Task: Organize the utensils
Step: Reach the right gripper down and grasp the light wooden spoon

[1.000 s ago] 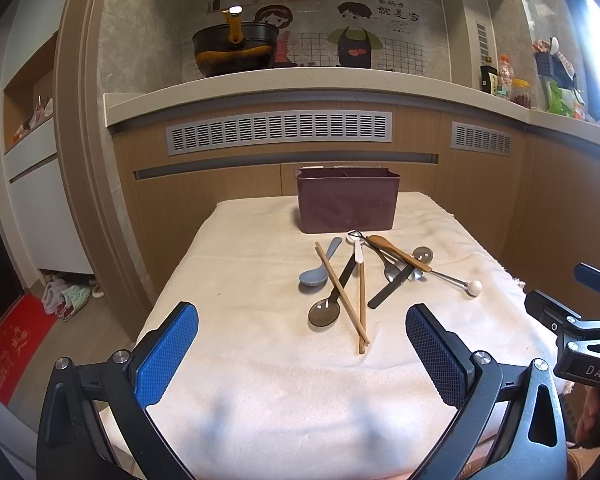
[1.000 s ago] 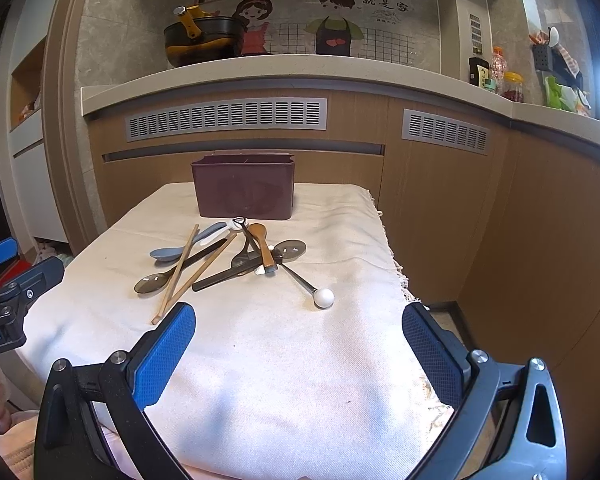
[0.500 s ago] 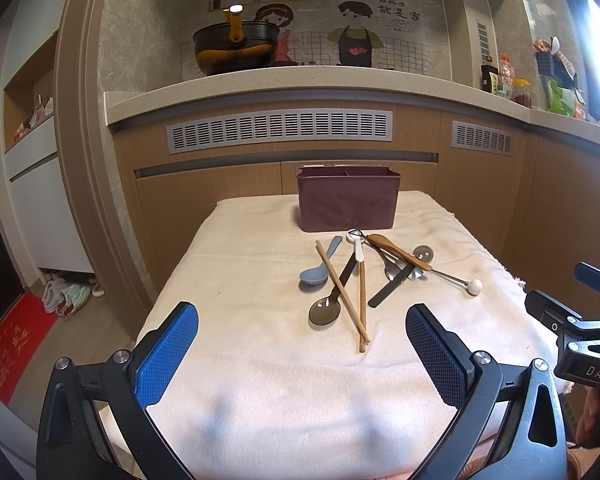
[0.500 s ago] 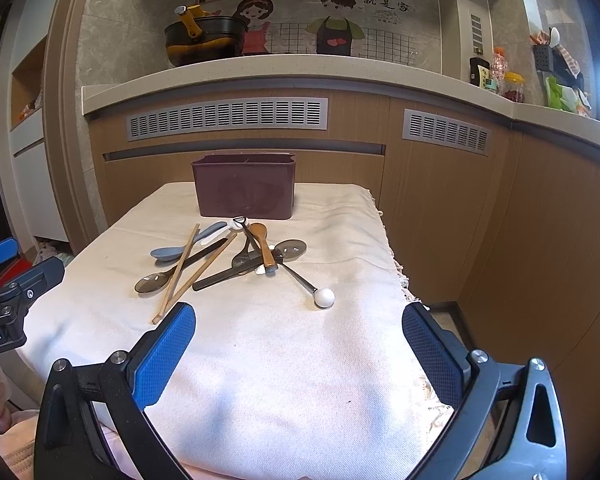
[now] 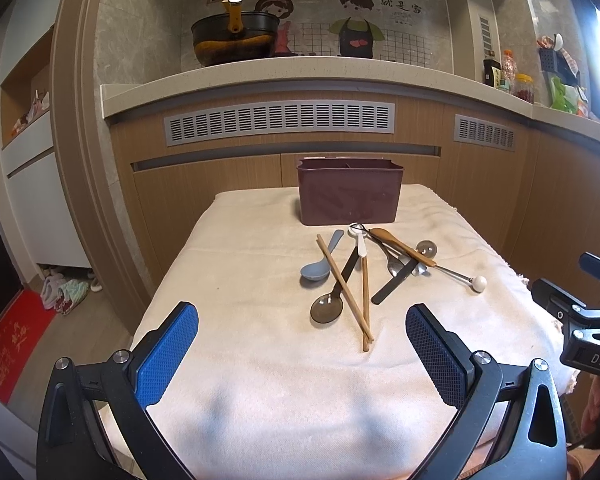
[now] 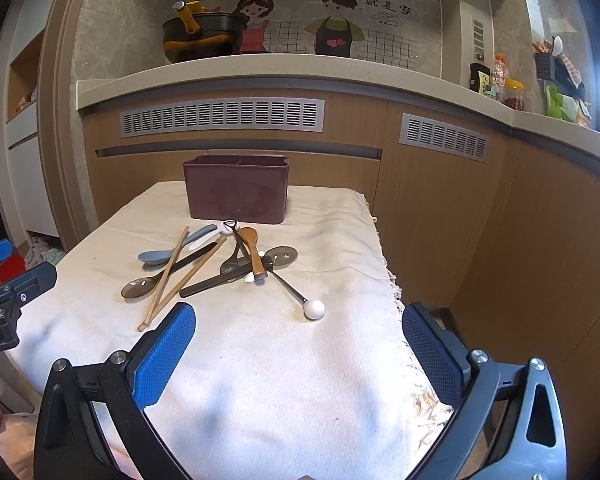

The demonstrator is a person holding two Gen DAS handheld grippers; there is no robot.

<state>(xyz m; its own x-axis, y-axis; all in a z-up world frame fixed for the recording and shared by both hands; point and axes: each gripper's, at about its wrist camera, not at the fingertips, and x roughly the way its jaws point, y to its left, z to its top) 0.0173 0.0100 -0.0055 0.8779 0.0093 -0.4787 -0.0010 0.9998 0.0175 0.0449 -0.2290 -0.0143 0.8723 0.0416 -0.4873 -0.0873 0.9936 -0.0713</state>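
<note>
A dark maroon utensil box (image 5: pixel 350 191) (image 6: pixel 237 189) stands at the far end of a cloth-covered table (image 5: pixel 260 368) (image 6: pixel 340 220). In front of it lies a loose pile: two wooden chopsticks (image 5: pixel 342 284) (image 6: pixel 168 276), a pale blue spoon (image 5: pixel 320 262) (image 6: pixel 160 255), a dark spoon (image 5: pixel 328 307) (image 6: pixel 138 288), a wooden spoon (image 5: pixel 400 246) (image 6: pixel 253 246), a black-handled utensil (image 5: pixel 394 285) (image 6: pixel 216 280) and a metal scoop with a white ball end (image 5: pixel 478 283) (image 6: pixel 314 309). My left gripper (image 5: pixel 300 350) is open and empty, short of the pile. My right gripper (image 6: pixel 298 356) is open and empty, near the table's right front.
A kitchen counter (image 5: pixel 300 72) runs behind the table with a black pot (image 5: pixel 236 38) on it and jars (image 5: pixel 516 80) at the right. Wooden cabinets (image 6: pixel 480 220) stand close to the table's right side. A red mat (image 5: pixel 8 352) lies on the floor at left.
</note>
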